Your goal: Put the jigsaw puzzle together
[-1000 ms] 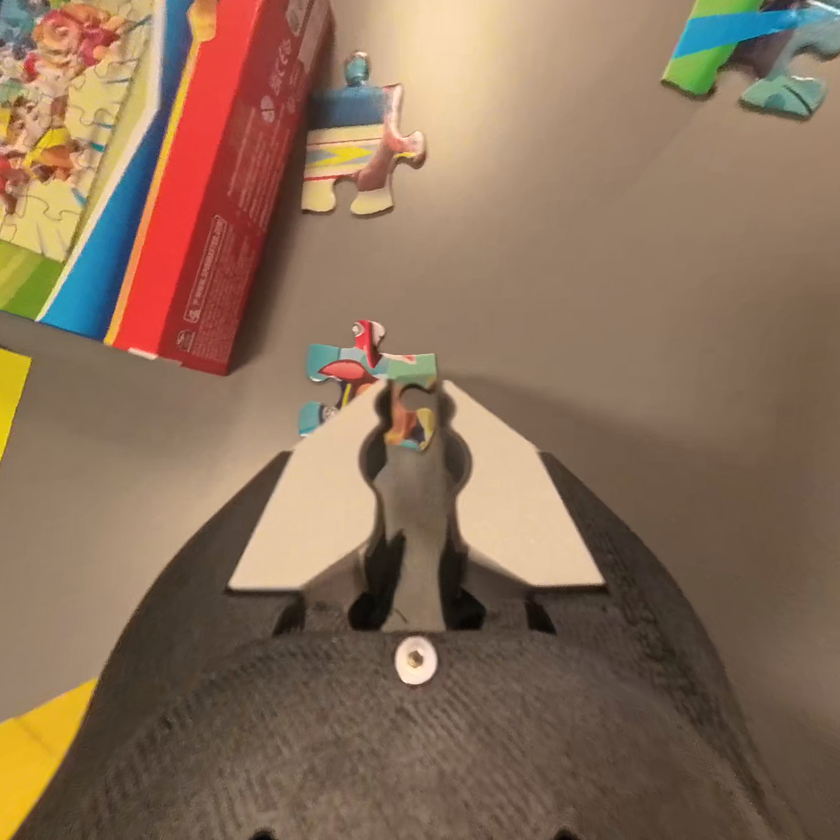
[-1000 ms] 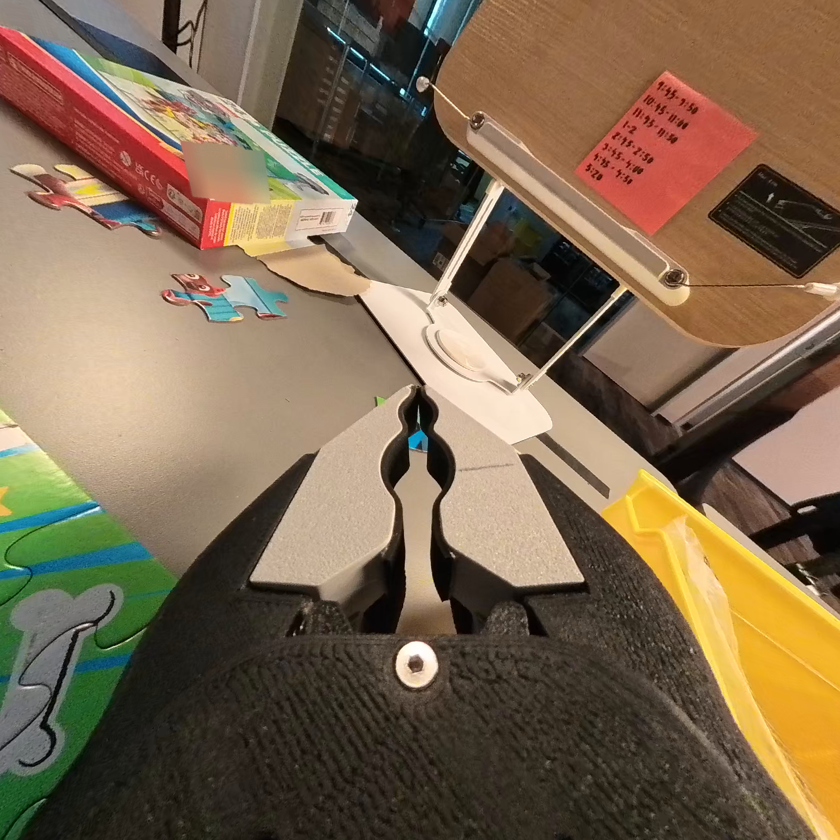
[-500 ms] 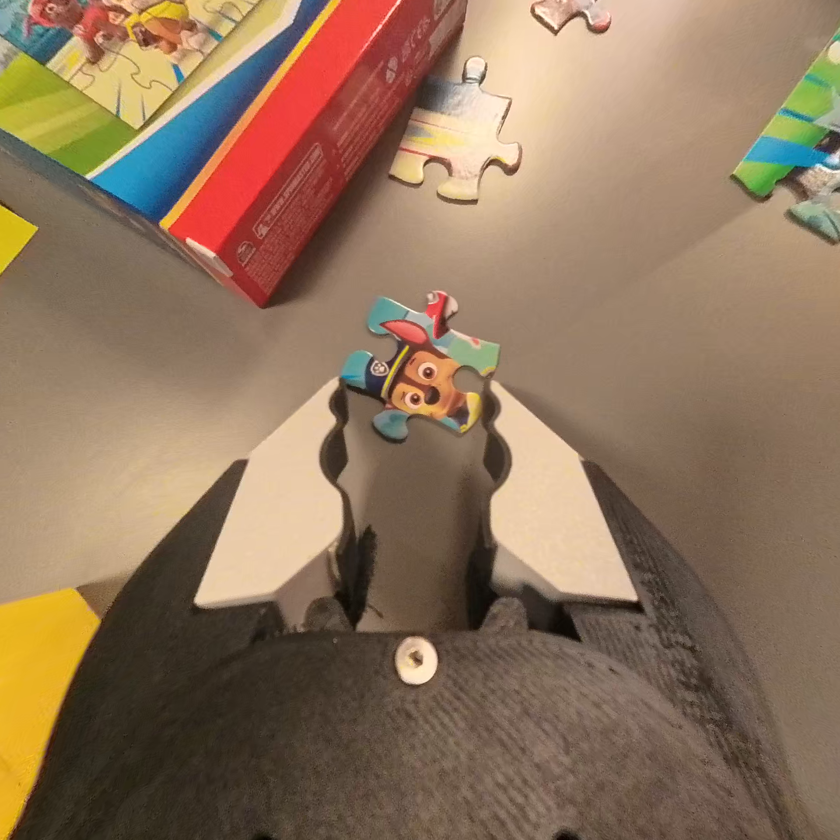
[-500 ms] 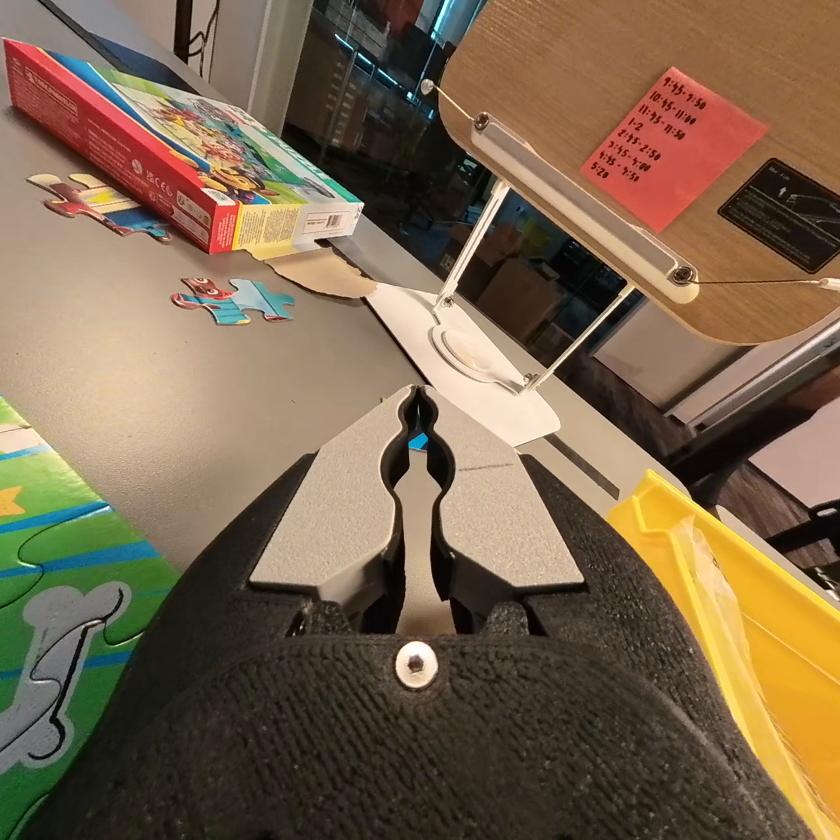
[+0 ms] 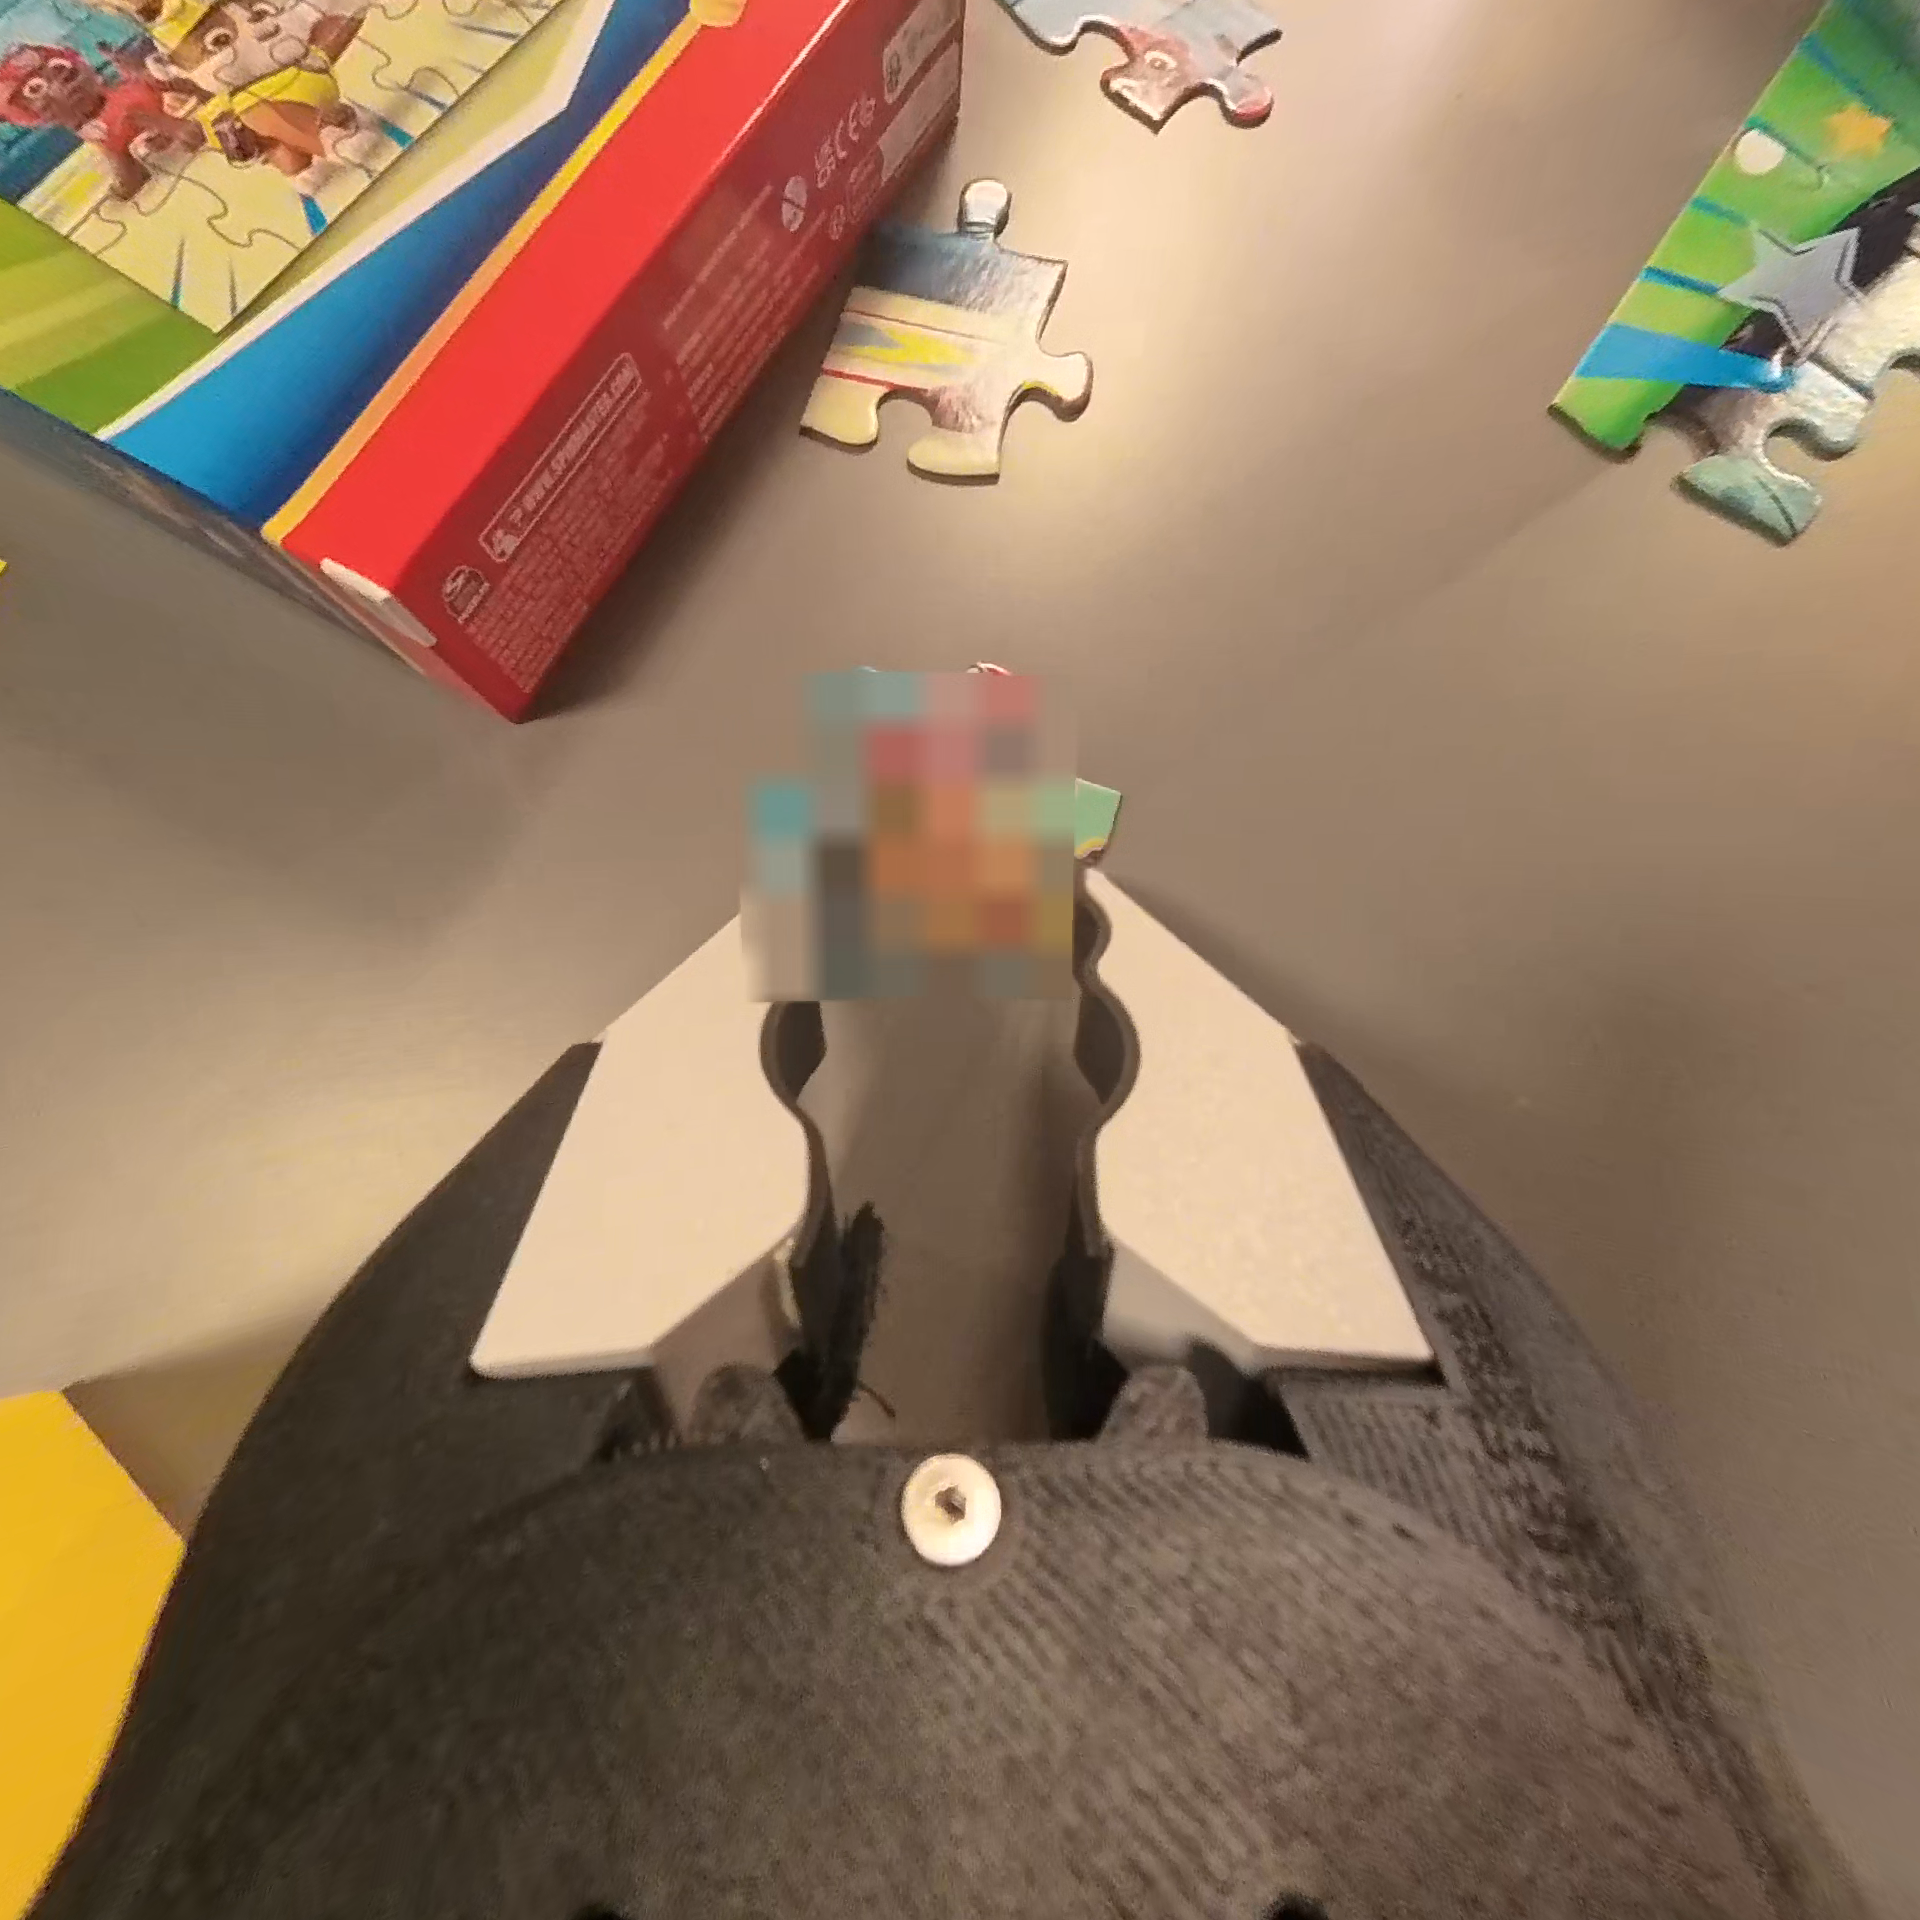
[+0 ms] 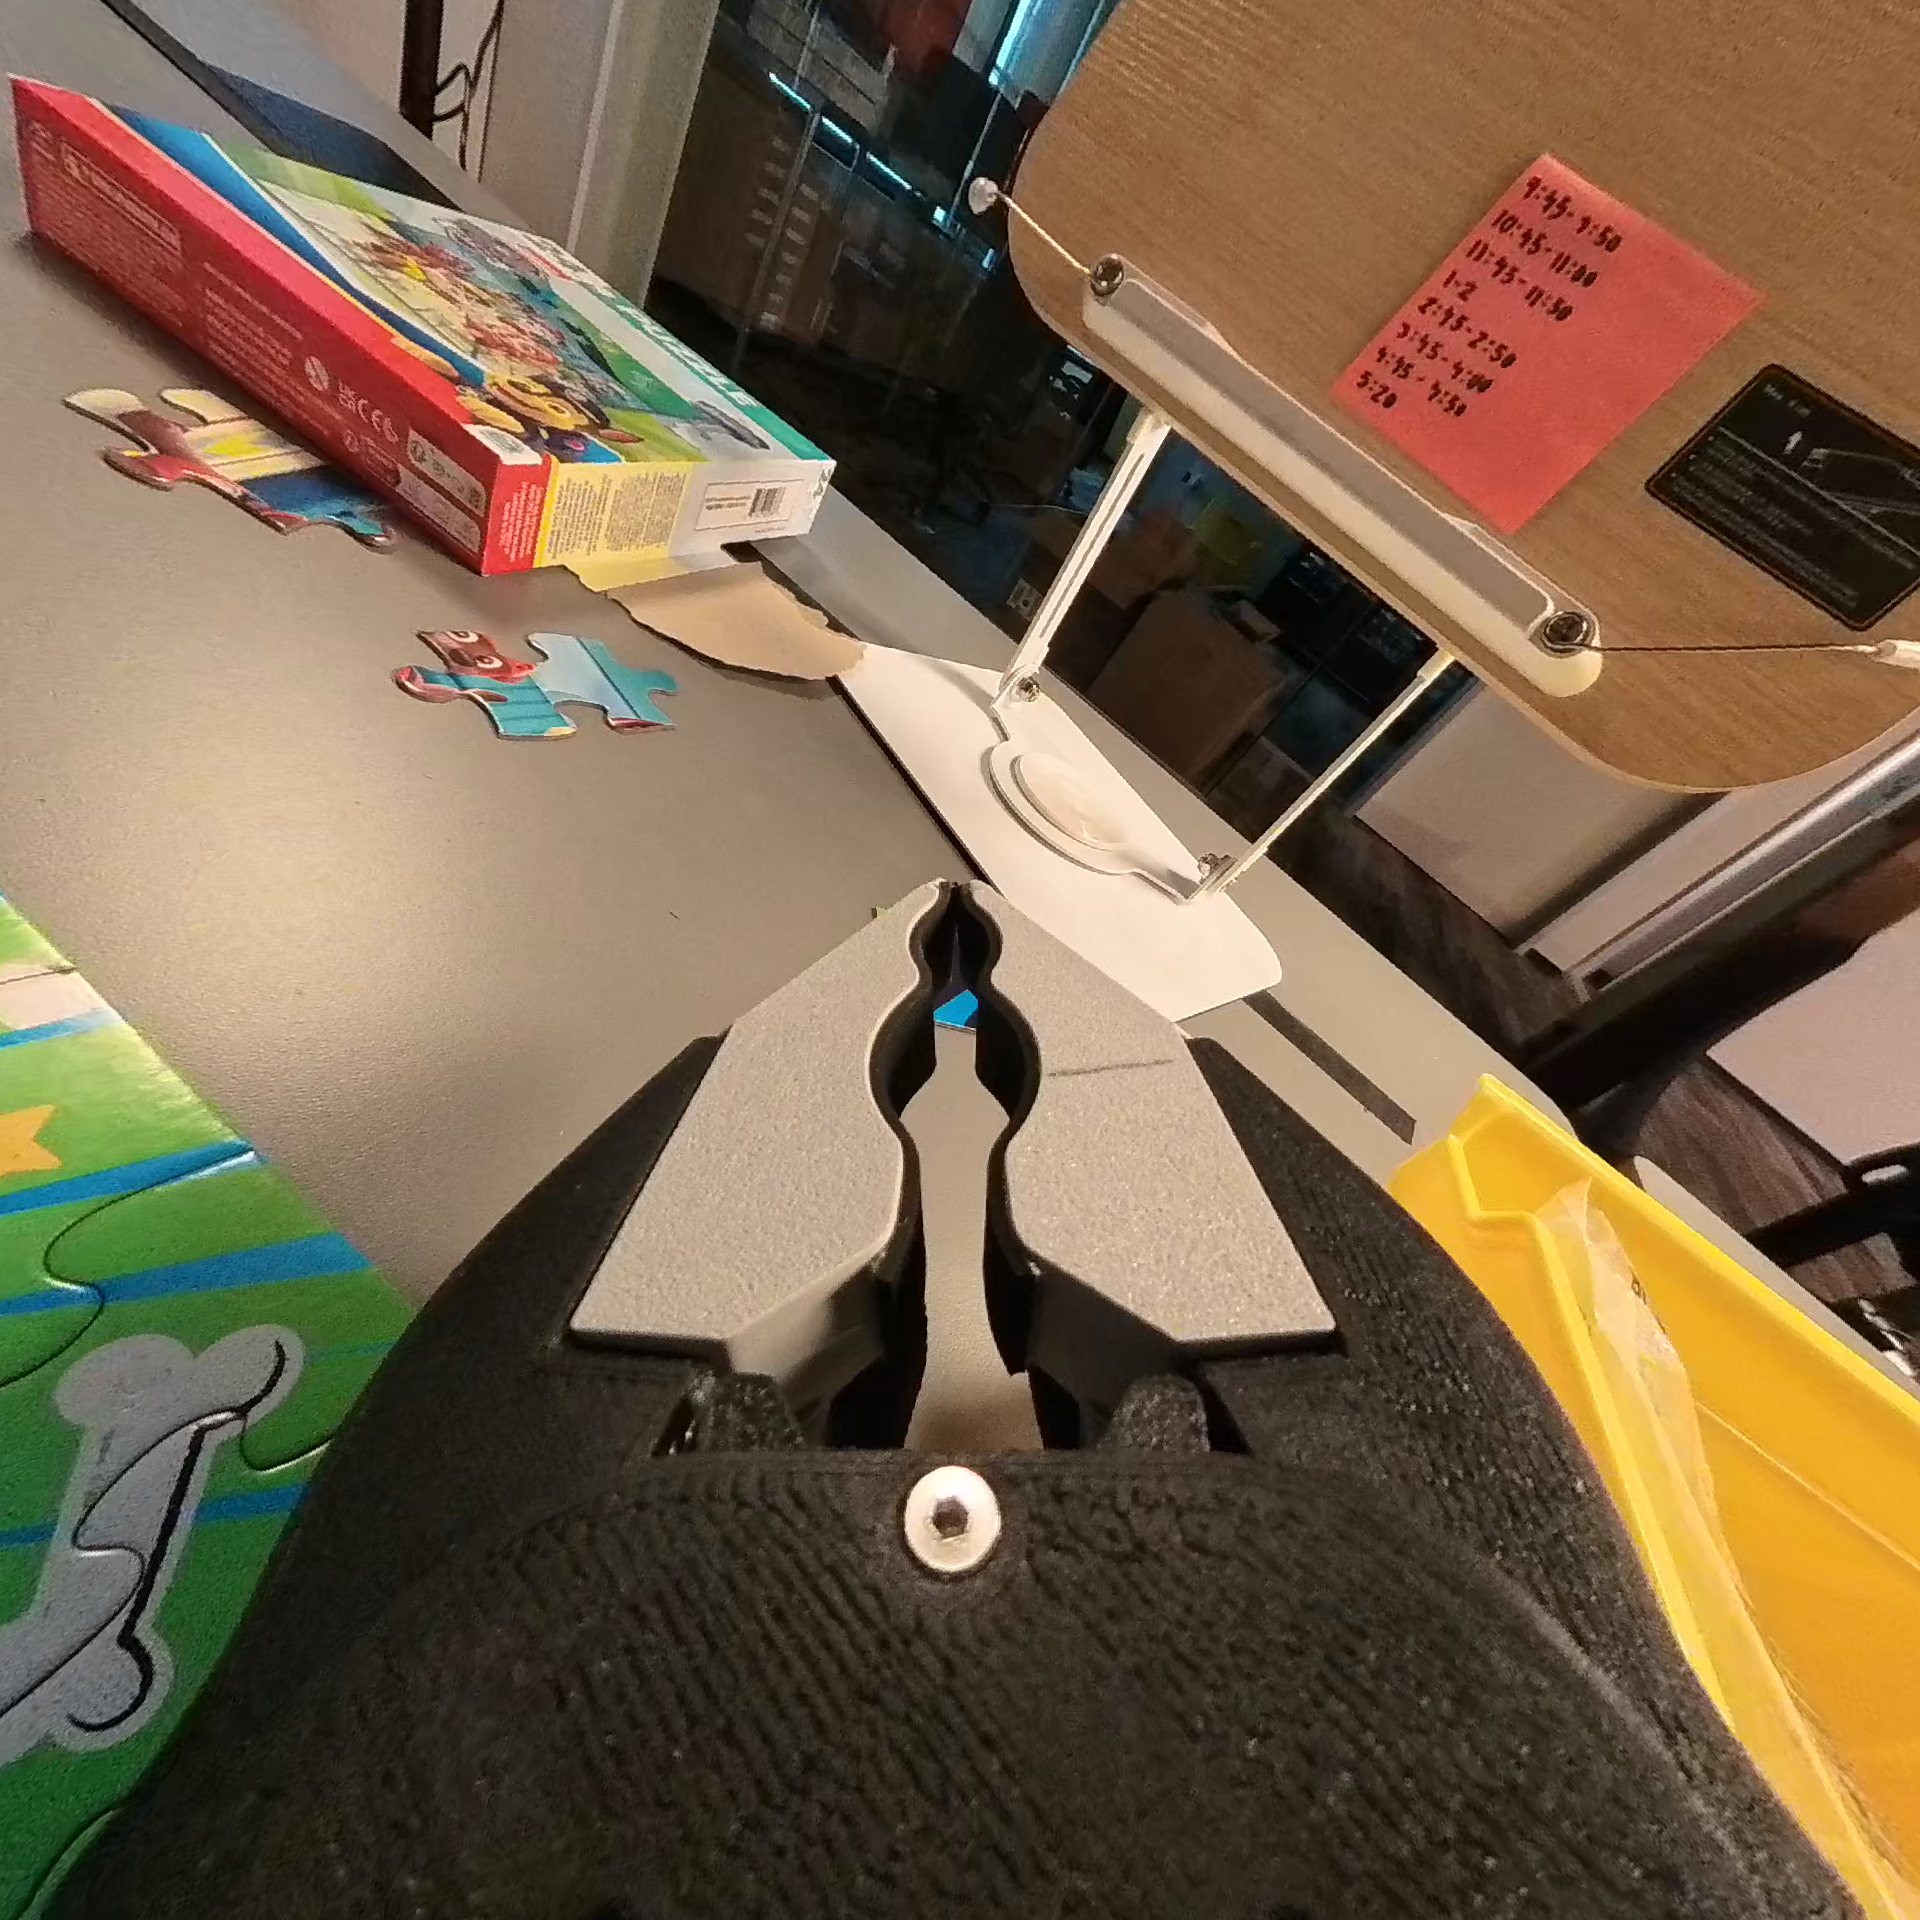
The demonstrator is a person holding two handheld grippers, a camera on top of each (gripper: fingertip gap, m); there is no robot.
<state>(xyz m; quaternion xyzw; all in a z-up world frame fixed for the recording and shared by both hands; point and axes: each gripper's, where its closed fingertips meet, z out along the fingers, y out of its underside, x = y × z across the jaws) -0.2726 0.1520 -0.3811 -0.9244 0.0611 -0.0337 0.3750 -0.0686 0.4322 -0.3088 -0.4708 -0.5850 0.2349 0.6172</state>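
At the left hand-held gripper [image 5: 920,914], looking down on the grey surface [image 5: 1455,831], the fingers stand spread, with a puzzle piece [image 5: 1099,821] lying at the tips, at 12 o'clock. A mosaic patch covers most of the piece and the left fingertip; only its green corner shows, just beyond the right fingertip [image 5: 1091,914]. Whether the pads press on it cannot be told. The box [image 5: 623,312] lies at 10 o'clock, a second piece [image 5: 956,343] touches its red side at 12 o'clock, and a joined green section [image 5: 1766,260] sits at 2 o'clock, well apart.

Over at the right hand-held gripper [image 6: 954,891], the tips are pressed together above the surface. A blue scrap [image 6: 956,1008] shows through the hollow behind them; whether it is pinched or lies underneath cannot be told. The joined section [image 6: 125,1247] is at 8 o'clock, a red and teal piece [image 6: 540,686] at 11 o'clock near the box, a white stand [image 6: 1091,831] just past 12 o'clock, and a yellow bin [image 6: 1714,1403] at 4 o'clock.
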